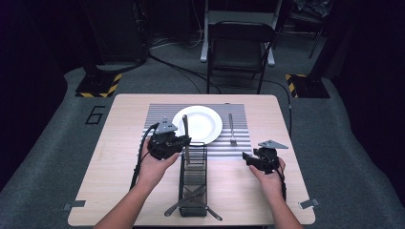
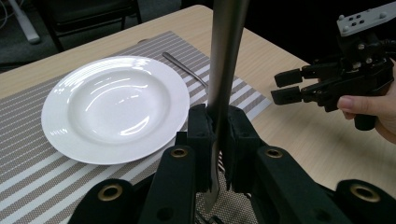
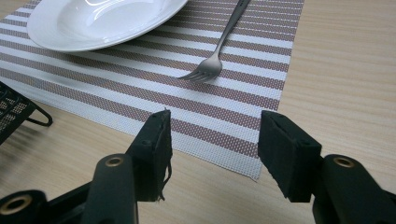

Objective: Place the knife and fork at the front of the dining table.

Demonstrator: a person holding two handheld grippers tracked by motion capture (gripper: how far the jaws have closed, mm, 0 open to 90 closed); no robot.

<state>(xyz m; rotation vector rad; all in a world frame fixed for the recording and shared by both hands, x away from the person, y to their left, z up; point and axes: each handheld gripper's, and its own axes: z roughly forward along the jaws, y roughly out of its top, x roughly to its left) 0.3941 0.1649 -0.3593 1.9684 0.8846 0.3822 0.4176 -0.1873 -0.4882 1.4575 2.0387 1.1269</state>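
The left gripper (image 2: 218, 140) is gripping a knife (image 2: 224, 60) tight in its jaws, holding it upright over the wire basket (image 1: 193, 183), beside the white plate (image 2: 112, 107). The right gripper (image 3: 212, 149) is hovering with jaws released above the table (image 3: 336, 84), near the fork (image 3: 210, 65) on the striped placemat (image 3: 140, 93).

Bright tabletop, dark surroundings, slight softness
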